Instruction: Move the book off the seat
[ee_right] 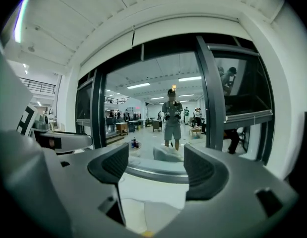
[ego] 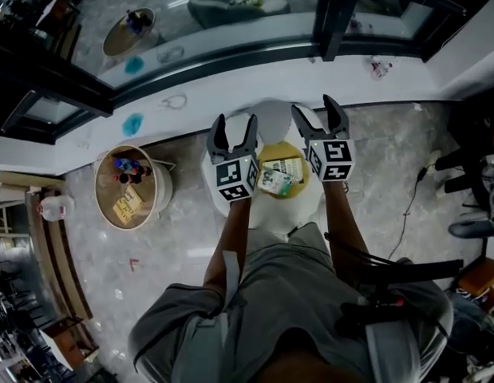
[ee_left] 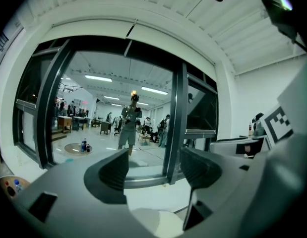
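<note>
In the head view a book (ego: 280, 174) with a pale and green cover lies on a yellow cushion on the white round seat (ego: 307, 202) right in front of me. My left gripper (ego: 234, 130) is held above the seat's left side and is open with nothing between its fingers. Over the right side my right gripper (ego: 317, 114) is likewise open and empty. Both point toward the window wall. The left gripper view shows its open jaws, the gripper (ee_left: 155, 170) above the white seat (ee_left: 153, 222). The right gripper (ee_right: 155, 170) stands the same way over the seat (ee_right: 138, 207).
A round low table (ego: 155, 202) with bottles and a yellow item stands on the floor at left, with a white jug (ego: 57, 207) beside it. A glass window wall (ego: 231, 22) runs across the far side. Black chair legs (ego: 470, 166) and a cable (ego: 406, 206) lie at right.
</note>
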`<action>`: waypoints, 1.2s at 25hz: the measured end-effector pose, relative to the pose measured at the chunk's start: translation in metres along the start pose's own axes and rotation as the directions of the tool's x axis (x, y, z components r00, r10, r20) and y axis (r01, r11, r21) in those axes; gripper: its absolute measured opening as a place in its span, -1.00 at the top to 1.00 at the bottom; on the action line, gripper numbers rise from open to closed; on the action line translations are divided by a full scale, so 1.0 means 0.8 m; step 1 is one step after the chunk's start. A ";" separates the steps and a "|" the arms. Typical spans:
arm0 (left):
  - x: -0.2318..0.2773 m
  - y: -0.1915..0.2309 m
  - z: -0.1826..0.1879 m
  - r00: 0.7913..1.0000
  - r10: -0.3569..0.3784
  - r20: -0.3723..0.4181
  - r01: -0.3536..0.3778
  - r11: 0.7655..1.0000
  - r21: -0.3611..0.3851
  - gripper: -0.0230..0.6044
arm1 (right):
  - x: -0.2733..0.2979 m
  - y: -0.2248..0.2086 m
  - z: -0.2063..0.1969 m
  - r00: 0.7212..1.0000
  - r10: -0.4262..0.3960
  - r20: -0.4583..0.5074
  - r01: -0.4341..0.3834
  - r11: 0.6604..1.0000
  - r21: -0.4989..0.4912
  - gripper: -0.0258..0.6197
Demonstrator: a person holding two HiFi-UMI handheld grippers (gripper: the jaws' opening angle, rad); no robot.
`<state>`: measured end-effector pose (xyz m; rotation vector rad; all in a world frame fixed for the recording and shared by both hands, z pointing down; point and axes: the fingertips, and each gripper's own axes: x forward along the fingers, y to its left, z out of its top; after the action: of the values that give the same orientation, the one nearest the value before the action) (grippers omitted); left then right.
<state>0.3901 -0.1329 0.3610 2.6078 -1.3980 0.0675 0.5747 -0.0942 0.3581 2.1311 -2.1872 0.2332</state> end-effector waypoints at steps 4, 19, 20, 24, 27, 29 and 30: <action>0.009 0.012 -0.067 0.996 -0.025 -0.086 0.023 1.000 -0.021 -0.14 | 0.003 0.003 -0.060 0.998 -0.024 -0.064 0.026 0.999 0.034 -0.19; 0.040 0.033 -0.425 0.898 -0.147 -0.416 0.134 0.989 -0.059 -0.14 | 0.014 0.000 -0.413 0.938 -0.084 -0.338 0.127 0.986 0.108 -0.19; 0.041 0.036 -0.452 0.886 -0.153 -0.439 0.141 0.988 -0.060 -0.14 | 0.012 -0.002 -0.445 0.927 -0.089 -0.365 0.138 0.984 0.110 -0.19; 0.039 0.049 -0.559 0.841 -0.185 -0.509 0.171 0.983 -0.074 -0.18 | 0.007 0.000 -0.563 0.886 -0.104 -0.452 0.182 0.974 0.134 -0.19; 0.043 0.060 -0.638 0.810 -0.209 -0.548 0.184 0.978 -0.101 -0.20 | 0.011 0.002 -0.646 0.859 -0.106 -0.500 0.212 0.964 0.160 -0.19; 0.047 0.065 -0.692 0.788 -0.224 -0.574 0.187 0.975 -0.123 -0.21 | 0.013 0.006 -0.700 0.842 -0.099 -0.531 0.227 0.957 0.181 -0.19; 0.047 0.065 -0.719 0.774 -0.232 -0.589 0.190 0.973 -0.133 -0.21 | 0.013 0.008 -0.725 0.833 -0.094 -0.546 0.234 0.953 0.192 -0.19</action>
<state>0.3942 -0.0882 0.9376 2.3451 -0.8548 0.7383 0.5391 -0.0093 0.9313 2.0227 -1.7108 1.0071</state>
